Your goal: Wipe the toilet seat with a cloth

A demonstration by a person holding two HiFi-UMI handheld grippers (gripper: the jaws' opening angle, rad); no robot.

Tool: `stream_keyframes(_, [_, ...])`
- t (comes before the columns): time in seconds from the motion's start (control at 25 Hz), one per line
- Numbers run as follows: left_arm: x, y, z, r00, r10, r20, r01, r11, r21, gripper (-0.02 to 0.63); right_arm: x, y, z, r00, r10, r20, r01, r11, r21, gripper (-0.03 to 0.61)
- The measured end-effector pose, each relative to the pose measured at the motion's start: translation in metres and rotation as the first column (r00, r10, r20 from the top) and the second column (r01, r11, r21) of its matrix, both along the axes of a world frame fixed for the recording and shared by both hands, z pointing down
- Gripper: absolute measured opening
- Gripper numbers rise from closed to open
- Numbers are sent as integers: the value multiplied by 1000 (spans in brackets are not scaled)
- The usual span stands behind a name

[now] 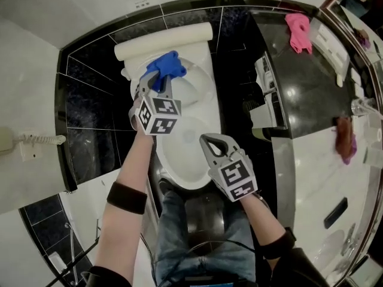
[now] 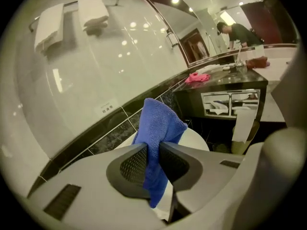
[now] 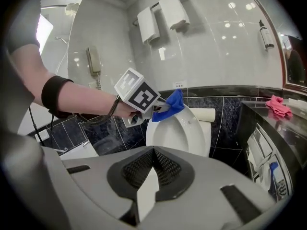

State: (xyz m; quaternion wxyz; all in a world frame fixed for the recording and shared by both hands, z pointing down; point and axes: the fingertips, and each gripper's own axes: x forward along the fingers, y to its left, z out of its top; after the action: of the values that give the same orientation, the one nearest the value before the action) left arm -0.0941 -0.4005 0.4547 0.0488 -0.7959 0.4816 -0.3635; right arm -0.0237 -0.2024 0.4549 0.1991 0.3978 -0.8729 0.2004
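here: two hand-held grippers over a toilet, one cloth.
nearest, right gripper (image 1: 207,141), jaws closed on nothing, above the front of the toilet seat (image 1: 179,178); beyond it, left gripper (image 1: 157,81) clamped on a blue cloth (image 1: 169,66) over the back of the bowl; farthest, a pink cloth (image 1: 298,31) on the dark counter (image 1: 299,94).
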Motion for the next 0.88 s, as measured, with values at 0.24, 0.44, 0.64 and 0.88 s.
stream_keyframes(0.24, [-18,-30,24,997,-37,66,36,999,19,72,-4,-8,21,1000,-6,-6,6,1000,-17,17])
stream_keyframes(0.44, [-39,-33,27,992,-123,-15,123,992,15,72,-12,-4,39,1000,-12,-13,12,999,-46,17])
stream_keyframes(0.64, [-80,-26,41,943,-286,-172,277,958,-73,72,-25,0,47,999,-29,-12,29,998,-64,18])
stream_keyframes(0.88, [-102,-16,52,888,-353,-293,331,935,-124,72,-37,6,64,999,-41,-13,40,995,-91,18])
